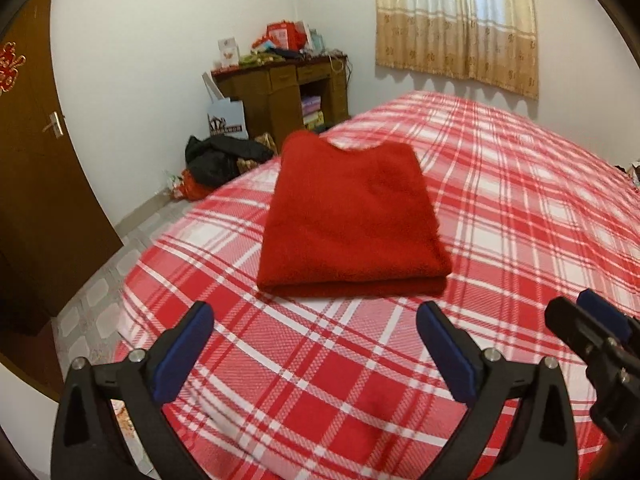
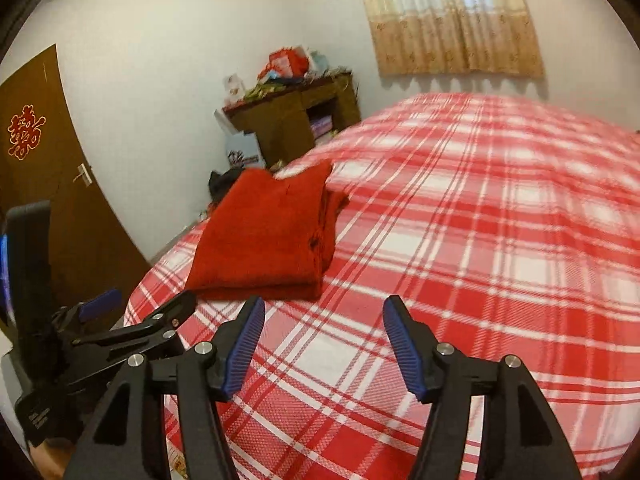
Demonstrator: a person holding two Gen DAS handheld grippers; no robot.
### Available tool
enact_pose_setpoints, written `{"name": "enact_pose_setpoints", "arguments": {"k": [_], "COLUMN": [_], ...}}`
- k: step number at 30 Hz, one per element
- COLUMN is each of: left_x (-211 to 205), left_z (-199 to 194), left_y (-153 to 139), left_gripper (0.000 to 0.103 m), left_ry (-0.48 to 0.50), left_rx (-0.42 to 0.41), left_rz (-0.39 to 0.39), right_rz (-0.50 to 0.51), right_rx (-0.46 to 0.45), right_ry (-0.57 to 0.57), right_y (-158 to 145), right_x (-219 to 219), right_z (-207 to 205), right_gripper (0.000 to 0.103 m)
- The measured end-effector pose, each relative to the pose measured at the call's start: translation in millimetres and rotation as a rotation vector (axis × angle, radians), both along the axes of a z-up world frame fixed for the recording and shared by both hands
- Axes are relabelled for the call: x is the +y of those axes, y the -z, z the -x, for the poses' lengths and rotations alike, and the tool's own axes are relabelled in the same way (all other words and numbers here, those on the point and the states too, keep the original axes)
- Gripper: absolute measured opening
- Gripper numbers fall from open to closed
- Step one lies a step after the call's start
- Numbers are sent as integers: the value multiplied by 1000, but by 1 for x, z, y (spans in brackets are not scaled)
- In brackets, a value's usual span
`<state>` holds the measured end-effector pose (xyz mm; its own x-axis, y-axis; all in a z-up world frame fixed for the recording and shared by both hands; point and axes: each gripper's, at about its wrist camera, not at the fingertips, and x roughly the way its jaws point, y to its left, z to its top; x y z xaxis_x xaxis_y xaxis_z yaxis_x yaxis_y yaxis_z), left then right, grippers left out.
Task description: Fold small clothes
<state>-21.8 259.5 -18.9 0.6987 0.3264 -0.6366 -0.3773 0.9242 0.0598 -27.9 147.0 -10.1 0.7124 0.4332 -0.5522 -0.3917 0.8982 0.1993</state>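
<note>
Red fuzzy garment [image 1: 352, 220] is folded into a neat stacked rectangle on the plaid bedspread [image 1: 500, 208], lying ahead of and clear of both the left gripper [image 1: 316, 344] and right gripper [image 2: 324, 344], jaws of each spread apart with nothing between them.

Red double-happiness character 囍 [image 2: 25, 132] on brown door [image 2: 80, 232]
</note>
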Motion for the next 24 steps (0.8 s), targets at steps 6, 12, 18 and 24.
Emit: {"name": "enact_pose_setpoints", "arguments": {"k": [6, 12, 18, 24], "left_x": [-19, -24, -28, -36], "left_z": [21, 31, 36, 47], "left_y": [-31, -48, -54, -63], "left_gripper": [103, 103, 103, 103], "left_ry": [54, 41, 30, 25], "left_rx": [-103, -153, -188, -226], "left_rz": [0, -14, -61, -88], "right_rz": [0, -19, -13, -48], "right_rx": [-132, -241, -295, -290], "right_ry": [63, 103, 118, 124], "right_y": [-33, -60, -68, -70], "right_x": [-16, -24, -24, -31], "right_z": [27, 47, 58, 59], "right_gripper": [67, 72, 75, 76]}}
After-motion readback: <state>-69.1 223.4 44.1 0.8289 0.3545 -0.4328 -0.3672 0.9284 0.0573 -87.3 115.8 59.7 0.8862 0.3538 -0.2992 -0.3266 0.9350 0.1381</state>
